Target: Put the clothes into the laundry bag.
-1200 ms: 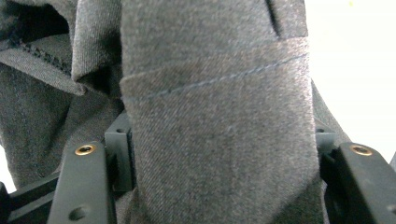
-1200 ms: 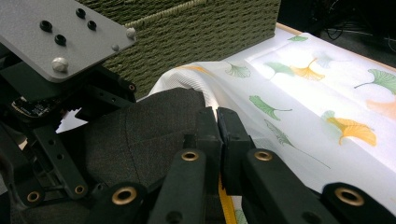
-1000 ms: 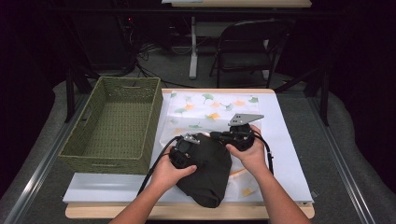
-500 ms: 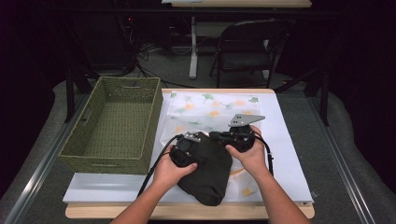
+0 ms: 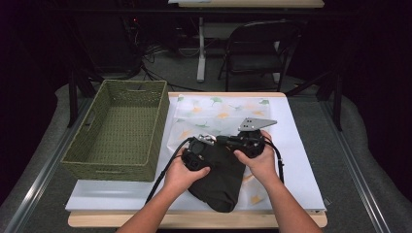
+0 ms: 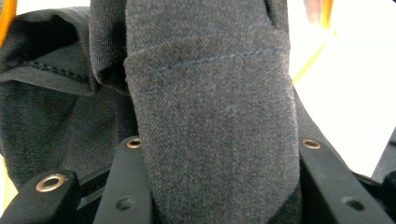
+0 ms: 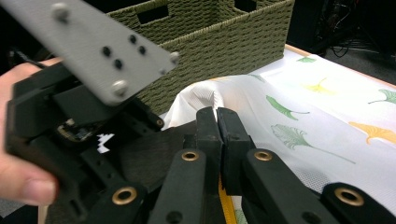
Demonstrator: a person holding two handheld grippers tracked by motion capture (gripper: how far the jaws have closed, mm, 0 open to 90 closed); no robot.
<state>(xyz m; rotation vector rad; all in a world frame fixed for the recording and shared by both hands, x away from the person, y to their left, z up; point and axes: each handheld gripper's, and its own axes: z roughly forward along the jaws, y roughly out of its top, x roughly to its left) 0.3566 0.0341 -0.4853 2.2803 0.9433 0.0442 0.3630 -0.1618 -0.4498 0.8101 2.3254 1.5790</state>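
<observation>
two grippers: left gripper (image 5: 198, 151) and right gripper (image 5: 245, 141) clamp dark garment (image 5: 218, 177).

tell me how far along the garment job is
Done: the dark grey fabric garment lies bunched on the leaf-print white cloth. In hand: left gripper closing on a fold, right gripper shut at its edge. Left: the green woven basket holds nothing yet.

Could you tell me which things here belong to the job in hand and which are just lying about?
In the job:
- dark garment
- left claw, closing on a fold of it
- right claw, shut
- leaf-print cloth under the garment

Lying about:
- green woven basket
- chair behind the table
</observation>
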